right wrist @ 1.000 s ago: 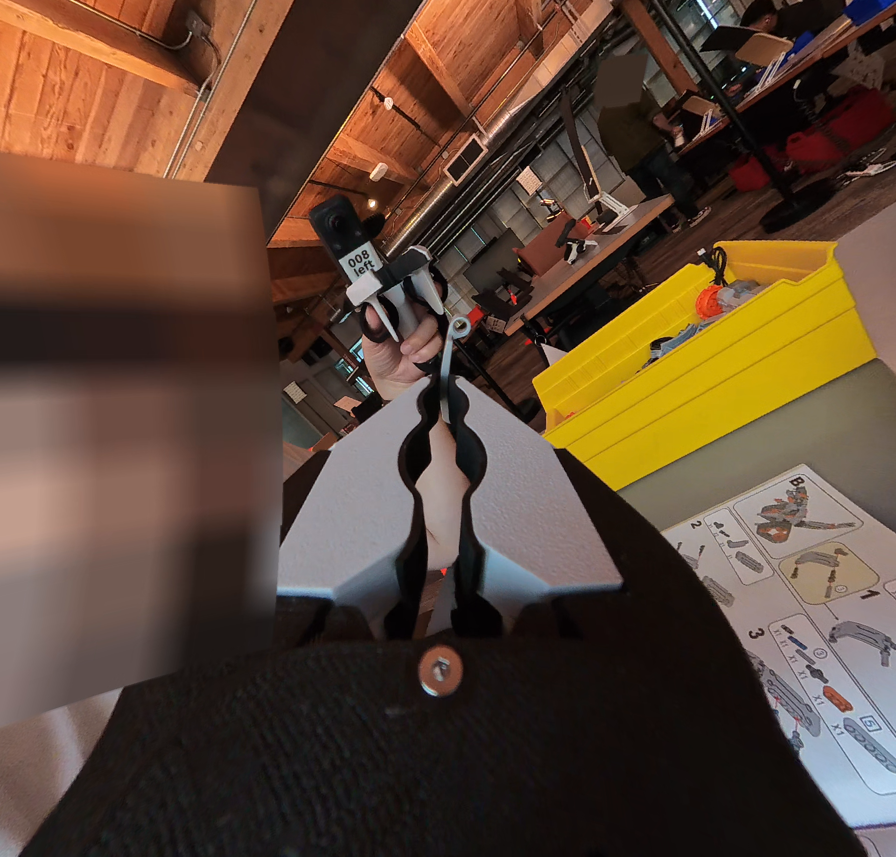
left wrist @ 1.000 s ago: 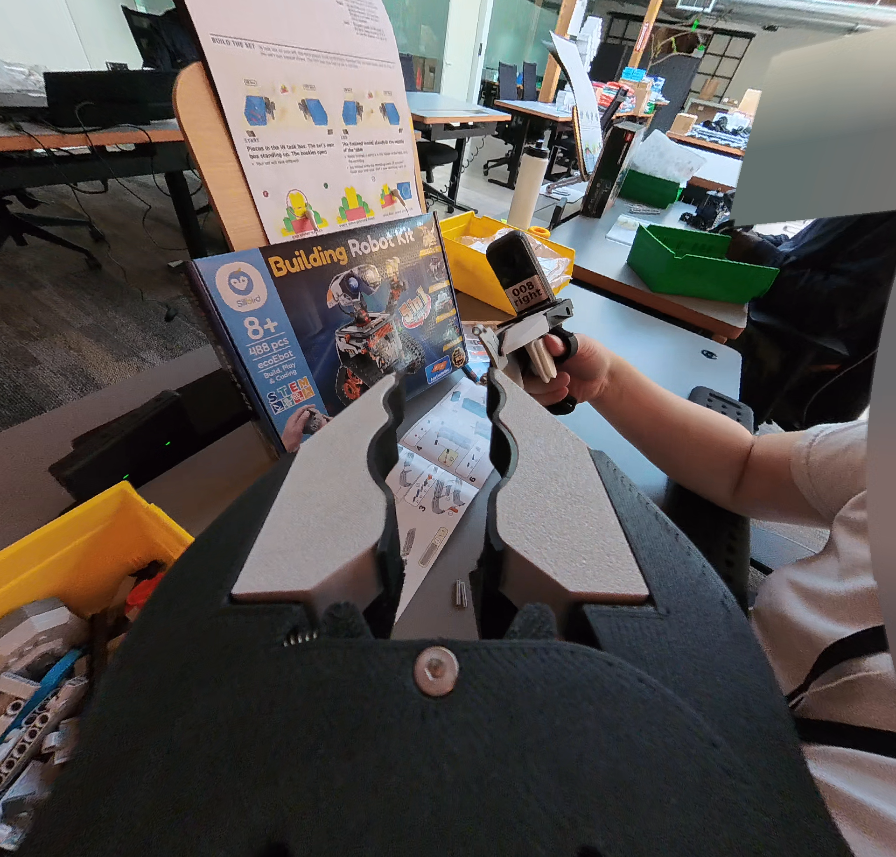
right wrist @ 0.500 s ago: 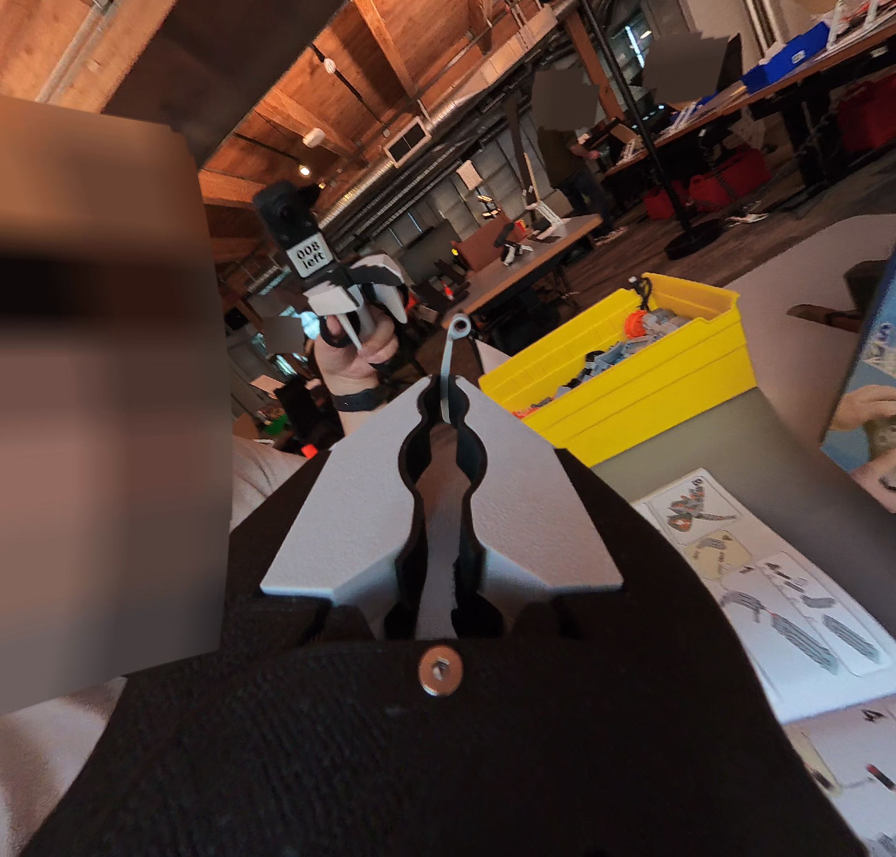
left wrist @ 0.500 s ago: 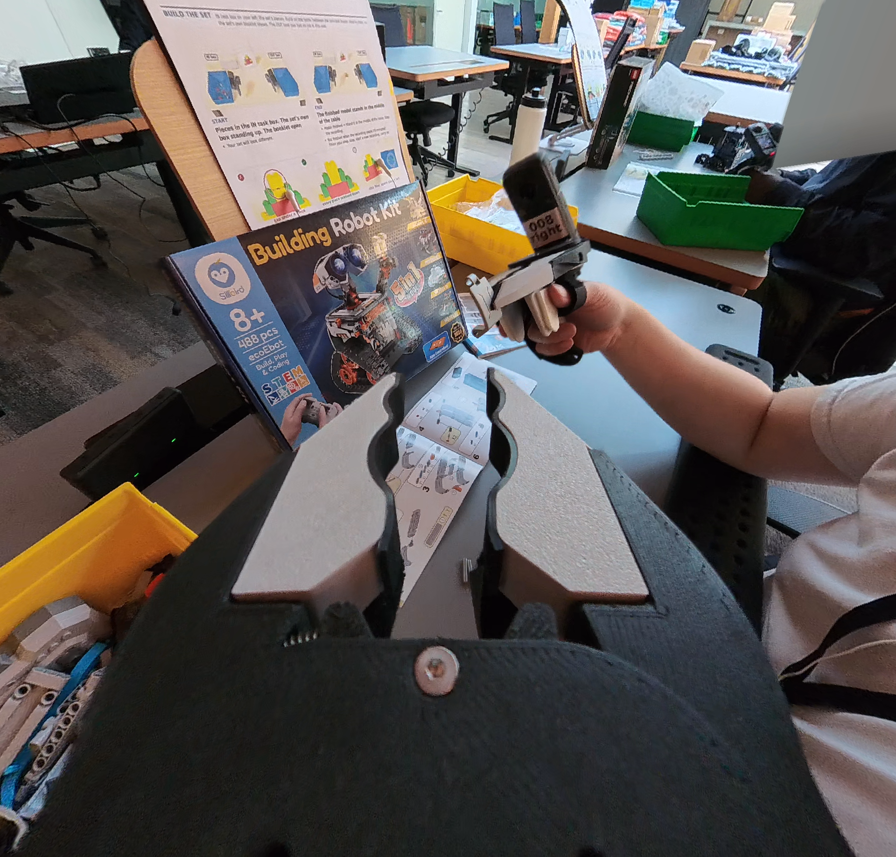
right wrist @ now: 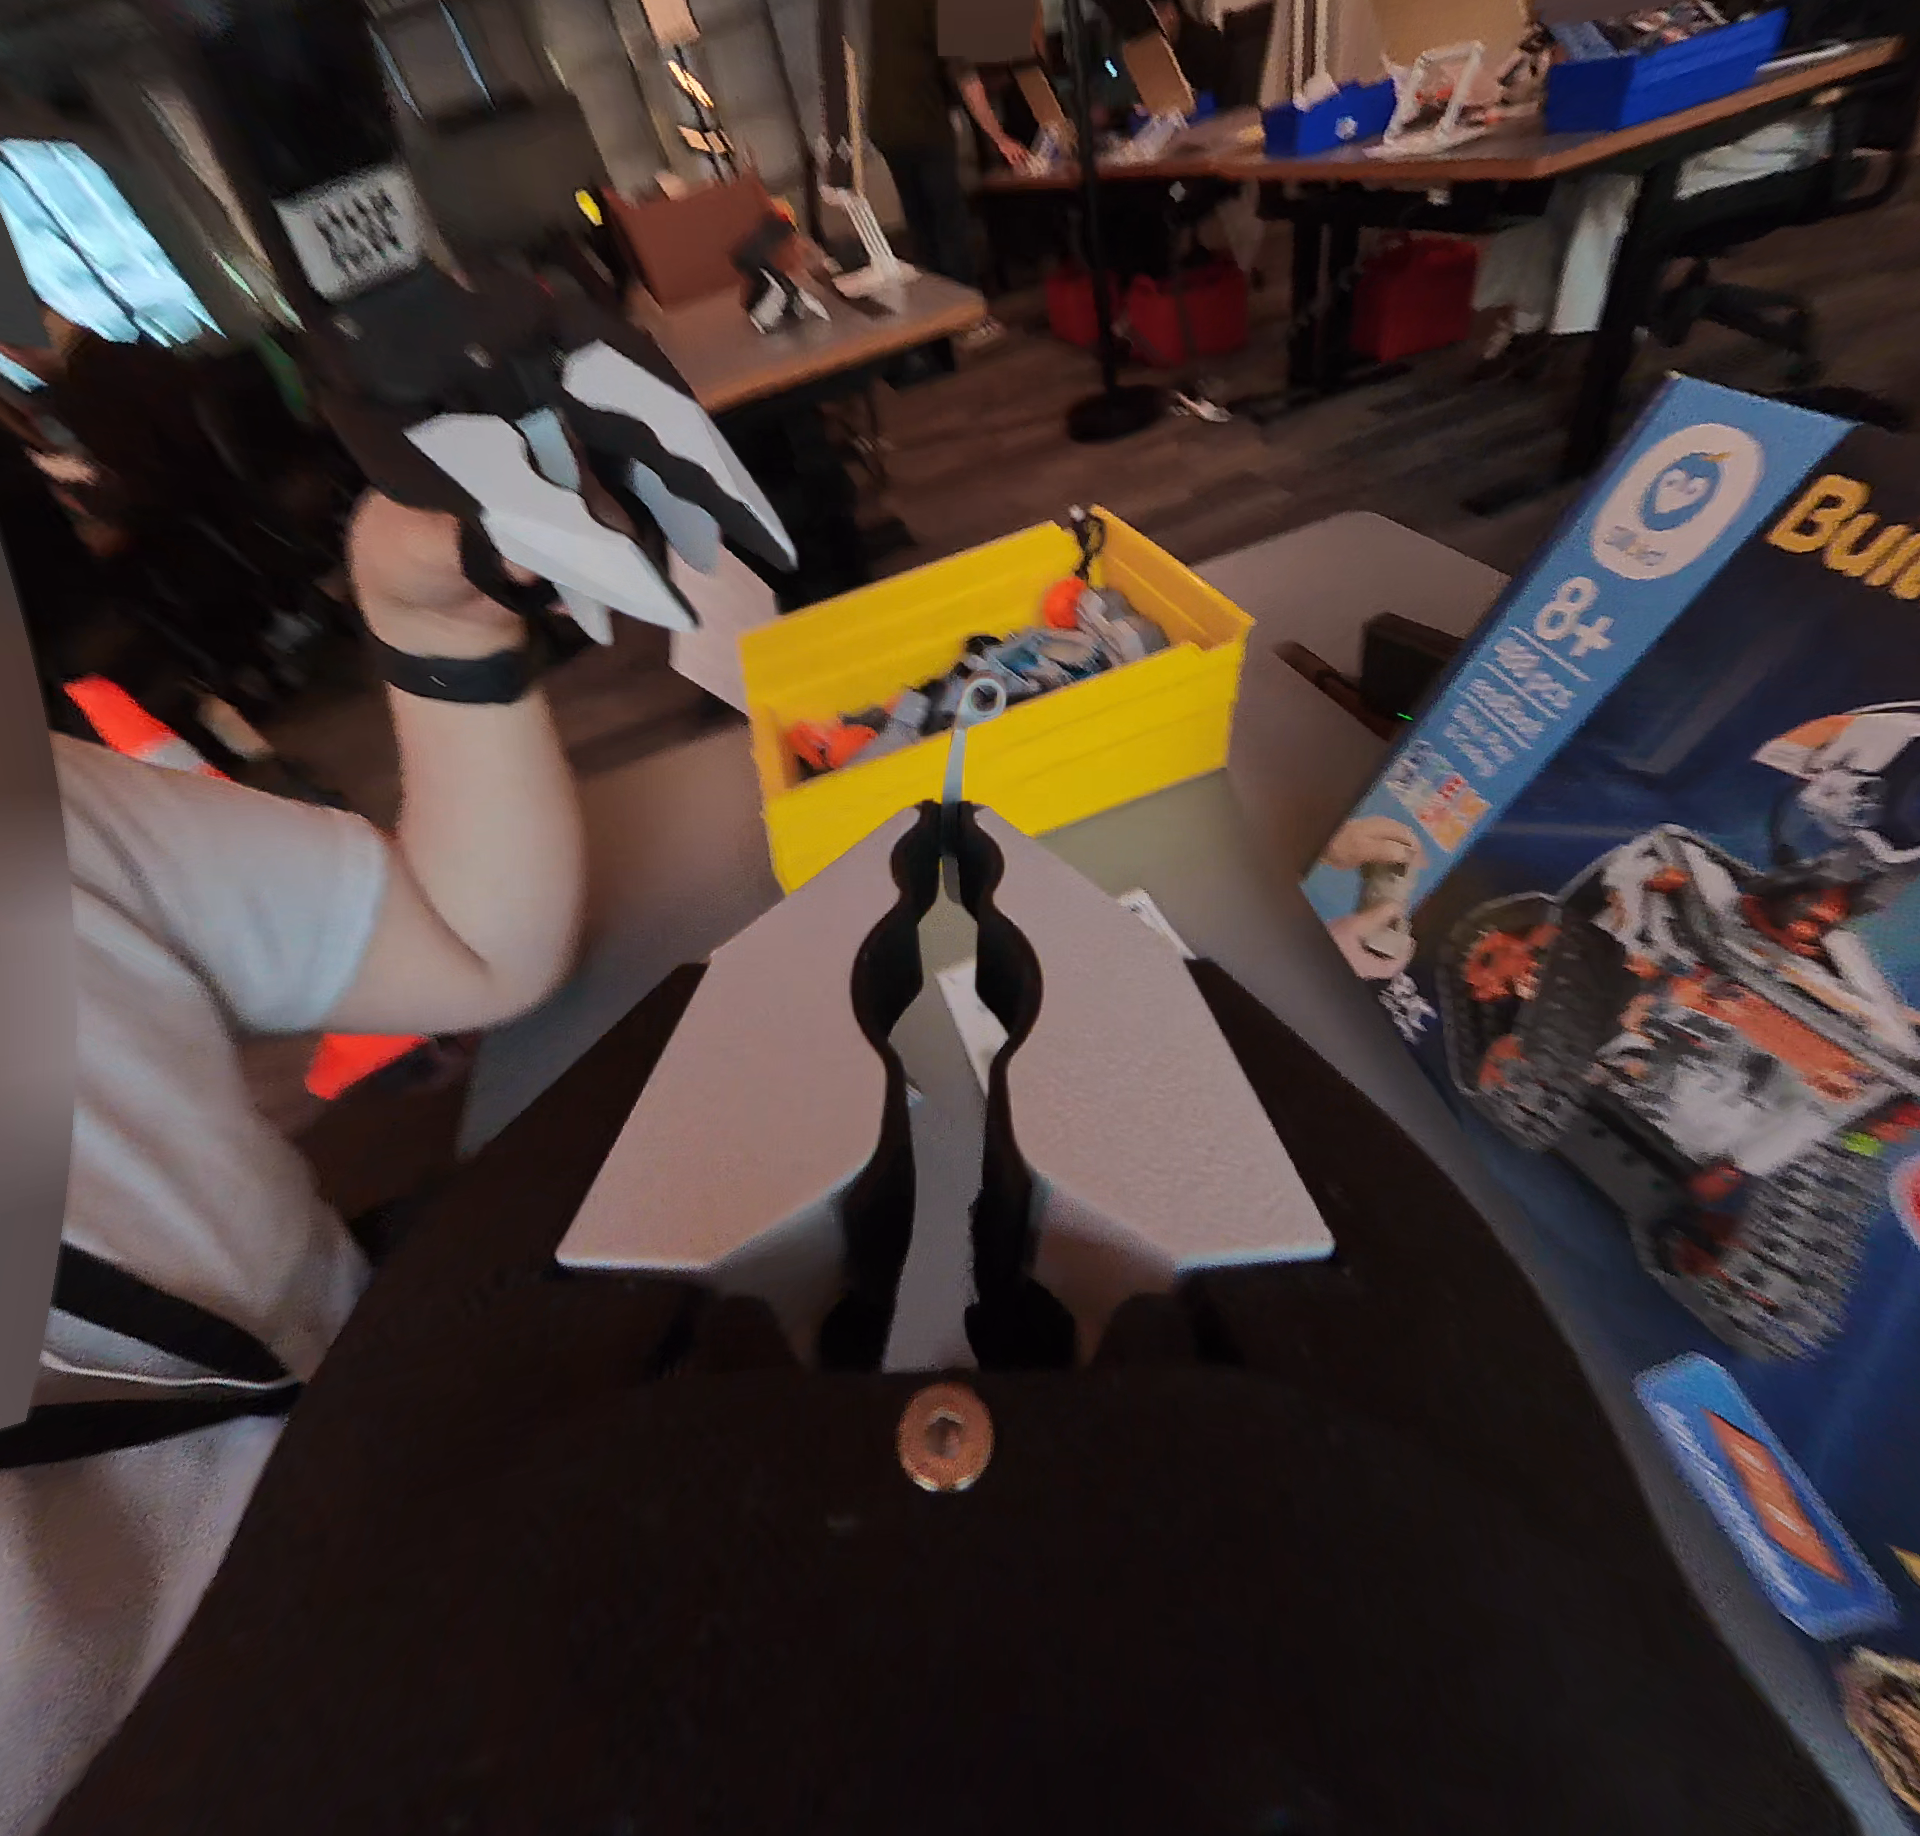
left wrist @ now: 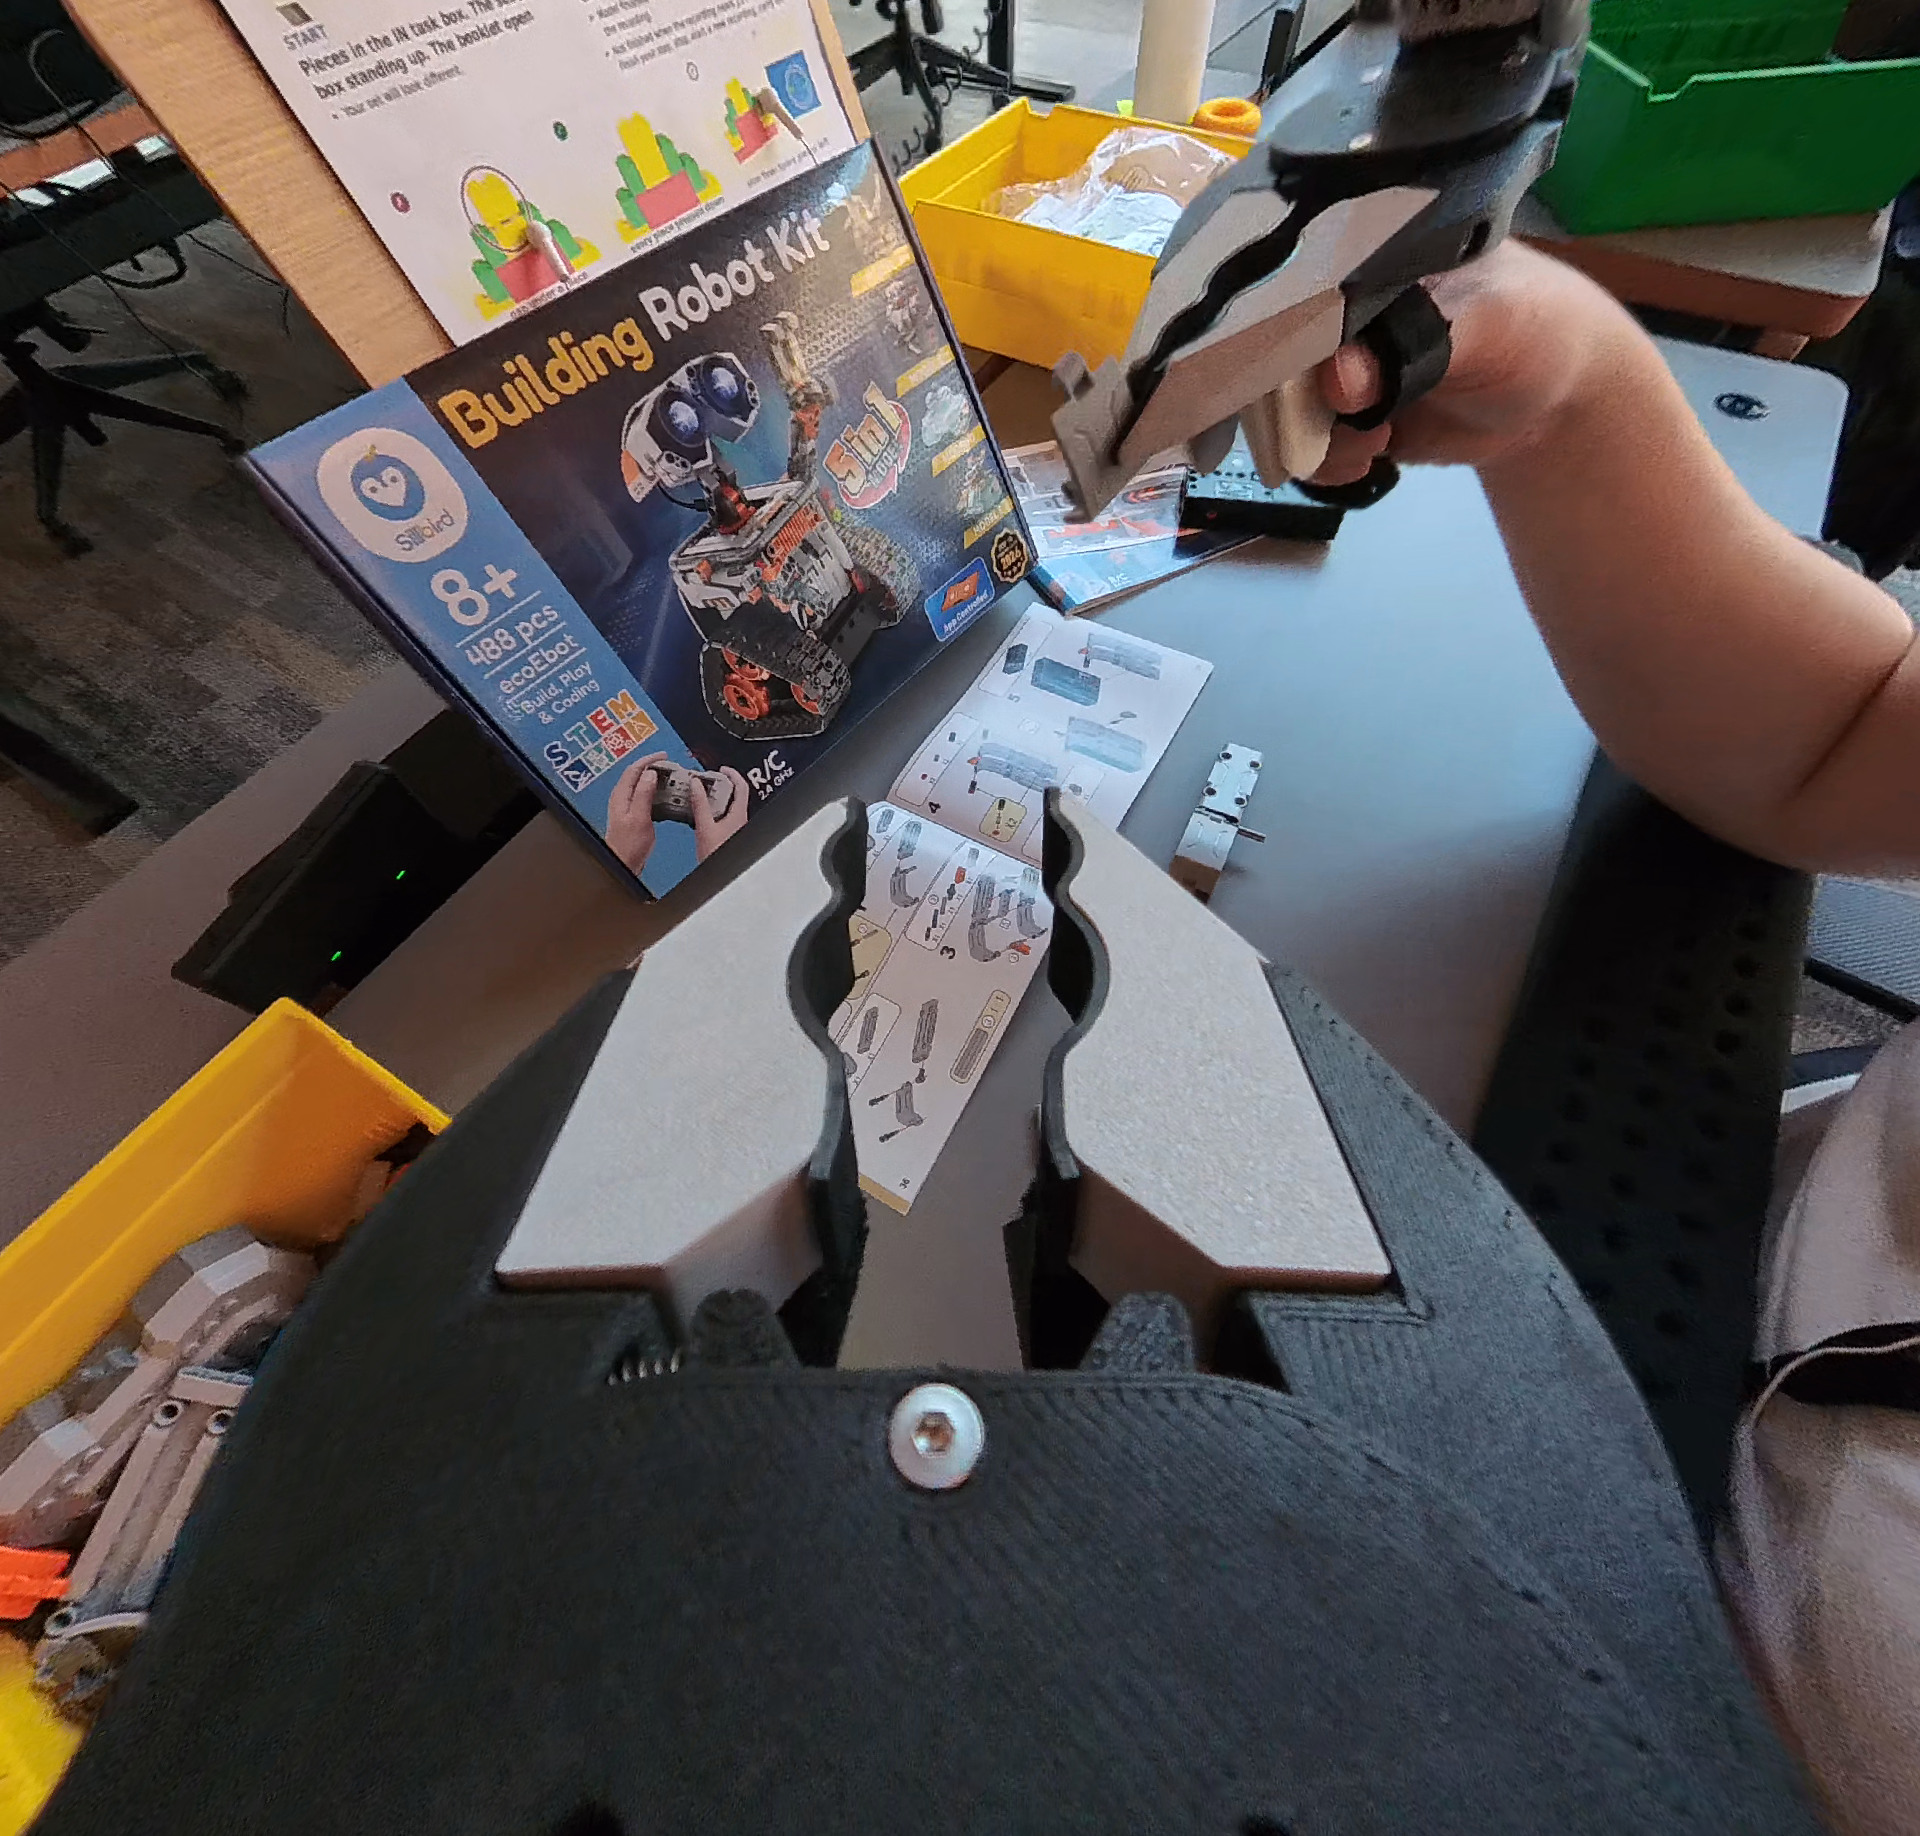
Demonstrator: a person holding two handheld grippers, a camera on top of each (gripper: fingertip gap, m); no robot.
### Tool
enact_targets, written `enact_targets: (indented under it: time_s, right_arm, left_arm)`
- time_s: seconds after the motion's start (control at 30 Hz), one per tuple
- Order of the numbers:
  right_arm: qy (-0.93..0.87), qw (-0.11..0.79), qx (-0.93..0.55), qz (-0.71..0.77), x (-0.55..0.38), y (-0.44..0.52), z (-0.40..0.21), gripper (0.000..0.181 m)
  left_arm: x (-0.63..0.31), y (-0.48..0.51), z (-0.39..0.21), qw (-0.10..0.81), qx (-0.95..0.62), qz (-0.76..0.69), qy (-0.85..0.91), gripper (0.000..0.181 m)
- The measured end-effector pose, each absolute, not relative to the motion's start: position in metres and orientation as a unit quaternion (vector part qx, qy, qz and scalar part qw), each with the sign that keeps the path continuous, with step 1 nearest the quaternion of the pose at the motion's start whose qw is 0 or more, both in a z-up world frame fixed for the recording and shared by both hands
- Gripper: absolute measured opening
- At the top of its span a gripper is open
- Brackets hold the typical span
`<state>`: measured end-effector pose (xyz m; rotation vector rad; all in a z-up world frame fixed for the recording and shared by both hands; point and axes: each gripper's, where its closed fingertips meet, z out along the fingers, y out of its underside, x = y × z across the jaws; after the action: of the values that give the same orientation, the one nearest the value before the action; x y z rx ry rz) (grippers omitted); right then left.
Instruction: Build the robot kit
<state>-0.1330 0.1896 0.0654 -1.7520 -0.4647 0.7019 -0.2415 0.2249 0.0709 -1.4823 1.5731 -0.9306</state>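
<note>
Right gripper pinching a thin grey plastic beam above the grey table

Our right gripper [right wrist: 943, 830] is clamped on the thin grey plastic beam [right wrist: 964, 737], right of the yellow plastic parts bin [right wrist: 997, 747]; our left gripper [left wrist: 945, 820] hangs empty, jaws apart, beyond it. We should keep the 2 fingertips square and firm.

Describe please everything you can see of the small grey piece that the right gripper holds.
The grey piece is a thin, flat beam, plastic by its look, with a round eyelet at its far end. The right gripper pinches its near end between the fingertips, so most of it sticks out forward, in the air. In the left wrist view it looks wider and notched.
</note>
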Motion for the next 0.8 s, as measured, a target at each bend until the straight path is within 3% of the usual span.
enact_targets:
  time_s: [0.23,0.4,0.53,0.8]
  right_arm:
    - [-0.247,0.554,-0.772,0.190,-0.132,0.173,0.068,0.000]
    - [-0.256,0.558,-0.774,0.155,-0.123,0.162,0.077,0.000]
    - [-0.259,0.585,-0.748,0.177,-0.123,0.146,0.098,0.000]
    - [-0.263,0.634,-0.695,0.215,-0.118,0.119,0.132,0.001]
  left_arm:
    - [-0.239,0.199,0.070,0.408,-0.571,-0.324,0.634,0.033]
    - [-0.242,0.192,0.039,0.378,-0.610,-0.285,0.636,0.039]
    - [-0.246,0.187,-0.021,0.348,-0.660,-0.296,0.597,0.039]
    - [-0.253,0.195,-0.133,0.397,-0.683,-0.205,0.577,0.035]
